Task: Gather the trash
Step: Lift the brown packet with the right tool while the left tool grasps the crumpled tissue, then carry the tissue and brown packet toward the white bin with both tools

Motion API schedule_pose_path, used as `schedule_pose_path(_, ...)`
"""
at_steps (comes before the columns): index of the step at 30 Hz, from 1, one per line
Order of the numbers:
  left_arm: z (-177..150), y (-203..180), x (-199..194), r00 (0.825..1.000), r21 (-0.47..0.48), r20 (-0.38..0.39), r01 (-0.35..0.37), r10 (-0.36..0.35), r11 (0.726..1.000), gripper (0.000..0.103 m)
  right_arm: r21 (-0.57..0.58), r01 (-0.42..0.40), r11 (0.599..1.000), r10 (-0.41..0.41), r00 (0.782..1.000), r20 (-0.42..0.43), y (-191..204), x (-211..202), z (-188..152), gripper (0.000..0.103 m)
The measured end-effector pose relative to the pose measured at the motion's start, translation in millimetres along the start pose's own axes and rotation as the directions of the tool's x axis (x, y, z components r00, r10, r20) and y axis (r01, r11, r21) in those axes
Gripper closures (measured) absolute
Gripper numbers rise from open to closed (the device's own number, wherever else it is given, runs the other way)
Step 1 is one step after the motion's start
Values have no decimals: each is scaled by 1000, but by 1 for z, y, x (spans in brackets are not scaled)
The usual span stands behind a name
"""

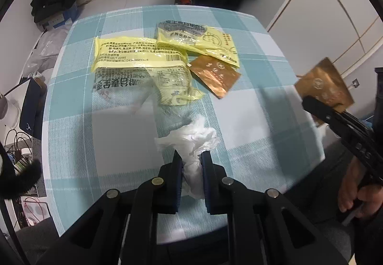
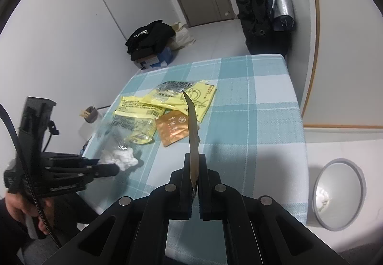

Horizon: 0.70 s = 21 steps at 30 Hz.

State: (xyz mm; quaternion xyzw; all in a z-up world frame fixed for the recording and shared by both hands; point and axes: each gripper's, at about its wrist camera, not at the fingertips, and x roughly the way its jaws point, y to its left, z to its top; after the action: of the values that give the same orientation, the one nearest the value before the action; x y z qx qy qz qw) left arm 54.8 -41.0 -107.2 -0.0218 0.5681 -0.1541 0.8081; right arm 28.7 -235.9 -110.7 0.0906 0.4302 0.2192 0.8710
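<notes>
We are holding the left tool (image 1: 191, 164) clamped on a crumpled white tissue (image 1: 191, 138), which is hanging over the near part of the checked worktop (image 1: 258, 121). We are gripping a brown sachet (image 2: 194, 145) in the right tool (image 2: 195, 169), beyond the worktop's right edge. Two yellow wrappers (image 1: 141, 61) and a second brown sachet (image 1: 215, 77) are lying near the worktop's middle, touching one another. Only the right wrist view is showing the grey bin (image 2: 340, 193) standing on the floor beside the right edge; only the left view is showing the held sachet's printed face.
</notes>
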Motion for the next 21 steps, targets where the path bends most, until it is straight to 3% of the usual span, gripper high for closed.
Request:
schedule_pose_path(11,-13,2,-48,990,2,134,47,-47,999,93,9,-55,998,55,998,-1,11,-8,-5,100)
schedule_pose_path(21,2,-13,-90,953,17,292,80,-81,997,93,-20,-61,998,62,996,67,22,-51,9,100)
